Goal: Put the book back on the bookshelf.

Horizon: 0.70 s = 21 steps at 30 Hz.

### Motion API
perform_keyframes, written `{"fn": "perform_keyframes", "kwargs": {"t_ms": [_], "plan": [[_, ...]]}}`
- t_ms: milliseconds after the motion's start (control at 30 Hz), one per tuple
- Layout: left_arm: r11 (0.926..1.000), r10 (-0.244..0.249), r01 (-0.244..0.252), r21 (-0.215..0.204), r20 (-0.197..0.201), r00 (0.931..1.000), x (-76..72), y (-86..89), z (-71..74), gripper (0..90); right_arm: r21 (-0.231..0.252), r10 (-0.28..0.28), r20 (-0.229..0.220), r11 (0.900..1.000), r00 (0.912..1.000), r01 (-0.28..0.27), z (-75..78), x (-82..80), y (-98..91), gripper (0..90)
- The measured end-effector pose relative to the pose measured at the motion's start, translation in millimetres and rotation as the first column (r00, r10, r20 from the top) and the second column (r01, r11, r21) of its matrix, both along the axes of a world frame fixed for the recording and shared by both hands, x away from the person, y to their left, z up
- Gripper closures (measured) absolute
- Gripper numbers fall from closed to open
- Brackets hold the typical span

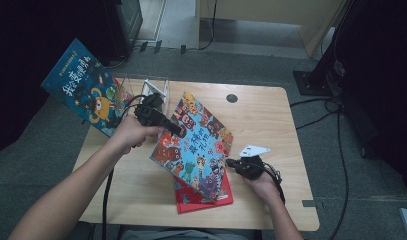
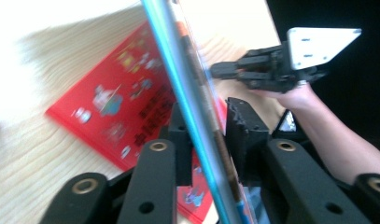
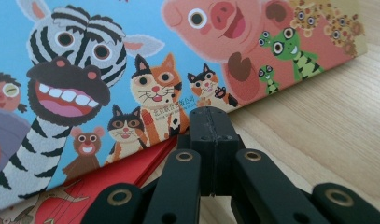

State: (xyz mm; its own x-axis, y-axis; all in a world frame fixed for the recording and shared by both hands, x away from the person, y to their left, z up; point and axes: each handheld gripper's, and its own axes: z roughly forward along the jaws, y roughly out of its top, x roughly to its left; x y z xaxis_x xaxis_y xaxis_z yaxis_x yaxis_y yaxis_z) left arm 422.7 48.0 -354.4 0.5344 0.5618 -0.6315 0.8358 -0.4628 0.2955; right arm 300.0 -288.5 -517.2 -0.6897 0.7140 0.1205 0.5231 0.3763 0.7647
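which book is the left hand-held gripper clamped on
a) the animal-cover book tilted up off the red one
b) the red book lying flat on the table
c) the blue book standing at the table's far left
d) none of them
a: the left hand-held gripper has its jaws either side of the raised edge of the animal-cover book, which tilts above the red book.

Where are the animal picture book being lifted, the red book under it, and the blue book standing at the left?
animal picture book (image 1: 196, 142): high view, middle of its cover.
red book (image 1: 203, 196): high view, bare lower edge.
blue book (image 1: 83, 85): high view, centre of its cover.
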Motion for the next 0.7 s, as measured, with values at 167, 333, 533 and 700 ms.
{"fn": "perform_keyframes", "kwargs": {"t_ms": [167,333,533,700], "plan": [[0.9971,-0.048,0.047,0.060,0.014,0.9987,5.1,-6.6,18.4,78.7,-0.005,0.040,-0.015,0.9992,0.9991,-0.040,0.6,2.8,0.6,81.2],[0.9921,-0.075,0.072,0.103,0.028,0.9968,5.0,-7.9,37.0,80.9,-0.019,0.043,-0.013,0.9989,0.9990,-0.044,0.2,2.8,-2.2,80.2],[0.9657,-0.187,0.167,0.199,0.087,0.9785,-3.9,-9.9,61.8,82.3,-0.003,0.028,-0.008,0.9996,0.9996,-0.028,2.7,3.1,-7.0,79.1],[0.9598,-0.192,0.163,0.229,0.112,0.9750,-6.4,-2.2,70.7,82.2,0.003,0.039,0.009,0.9992,0.9992,-0.039,4.6,2.9,-2.8,77.6]]}}
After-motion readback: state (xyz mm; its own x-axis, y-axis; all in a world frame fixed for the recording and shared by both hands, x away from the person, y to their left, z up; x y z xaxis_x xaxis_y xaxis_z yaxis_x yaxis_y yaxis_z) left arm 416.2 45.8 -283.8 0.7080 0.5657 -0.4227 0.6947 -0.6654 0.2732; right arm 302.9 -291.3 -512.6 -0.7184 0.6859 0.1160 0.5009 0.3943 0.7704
